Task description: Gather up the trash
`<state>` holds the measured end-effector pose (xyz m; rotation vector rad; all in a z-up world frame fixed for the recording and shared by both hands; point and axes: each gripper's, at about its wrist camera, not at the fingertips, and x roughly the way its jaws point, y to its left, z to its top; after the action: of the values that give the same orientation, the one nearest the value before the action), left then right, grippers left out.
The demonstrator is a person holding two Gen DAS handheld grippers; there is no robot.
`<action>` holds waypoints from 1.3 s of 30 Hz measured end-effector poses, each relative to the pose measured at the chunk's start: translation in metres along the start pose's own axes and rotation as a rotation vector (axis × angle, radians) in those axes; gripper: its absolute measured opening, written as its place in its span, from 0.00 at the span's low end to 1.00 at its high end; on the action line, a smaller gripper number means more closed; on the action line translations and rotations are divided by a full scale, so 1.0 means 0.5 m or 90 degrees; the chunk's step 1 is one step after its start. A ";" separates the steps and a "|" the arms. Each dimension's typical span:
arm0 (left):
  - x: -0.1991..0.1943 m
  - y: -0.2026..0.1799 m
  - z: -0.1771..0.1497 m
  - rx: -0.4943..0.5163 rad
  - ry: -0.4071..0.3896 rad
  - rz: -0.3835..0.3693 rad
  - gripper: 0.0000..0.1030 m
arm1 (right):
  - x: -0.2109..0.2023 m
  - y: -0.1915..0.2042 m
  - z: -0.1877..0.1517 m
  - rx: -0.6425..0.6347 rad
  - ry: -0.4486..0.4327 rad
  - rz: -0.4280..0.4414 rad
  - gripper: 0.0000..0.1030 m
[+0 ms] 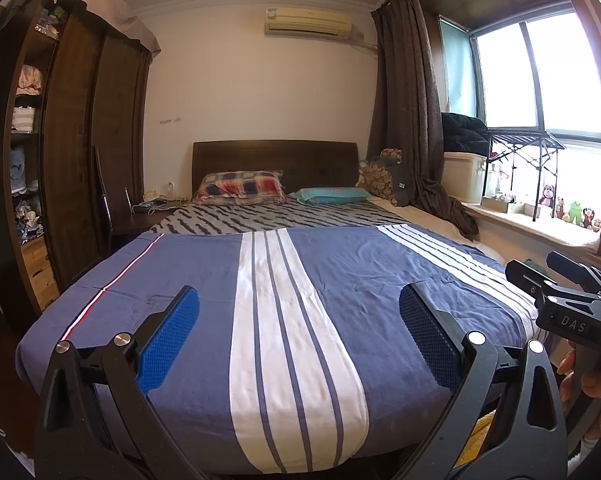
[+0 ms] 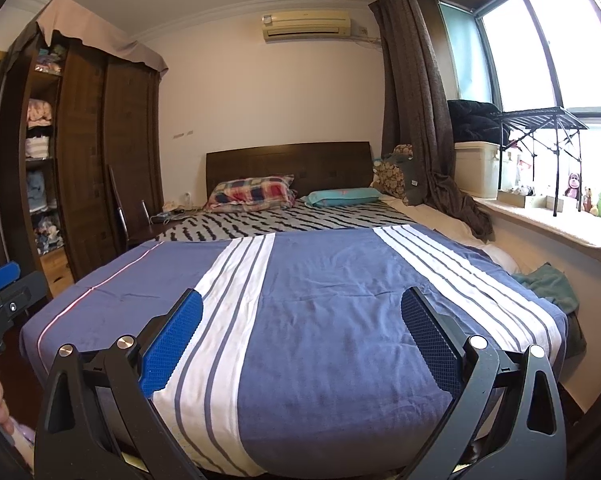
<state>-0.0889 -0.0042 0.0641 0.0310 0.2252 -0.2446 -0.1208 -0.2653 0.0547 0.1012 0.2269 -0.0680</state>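
Both my grippers, left (image 1: 298, 322) and right (image 2: 300, 324), hover over the bed (image 2: 320, 320), jaws wide (nothing held).

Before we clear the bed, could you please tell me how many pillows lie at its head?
2: a plaid pillow on the left by the headboard, a teal pillow to its right. Others may be hidden.
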 end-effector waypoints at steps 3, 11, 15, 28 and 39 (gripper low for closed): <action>0.000 -0.001 0.000 0.000 -0.001 -0.001 0.92 | -0.001 0.000 0.001 0.001 -0.001 0.001 0.97; -0.001 -0.004 -0.002 0.002 0.001 -0.003 0.92 | -0.001 0.001 0.001 0.000 -0.002 0.001 0.97; 0.000 -0.005 -0.002 0.002 0.001 -0.002 0.92 | -0.002 0.002 0.001 0.000 -0.002 0.001 0.97; -0.002 -0.005 -0.001 0.004 0.000 -0.003 0.92 | -0.008 0.005 0.010 -0.004 -0.007 0.003 0.97; 0.002 0.002 -0.002 0.003 0.003 -0.002 0.92 | -0.007 0.006 0.010 -0.005 -0.005 0.005 0.97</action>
<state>-0.0881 -0.0035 0.0630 0.0356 0.2294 -0.2487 -0.1231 -0.2628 0.0607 0.0943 0.2194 -0.0601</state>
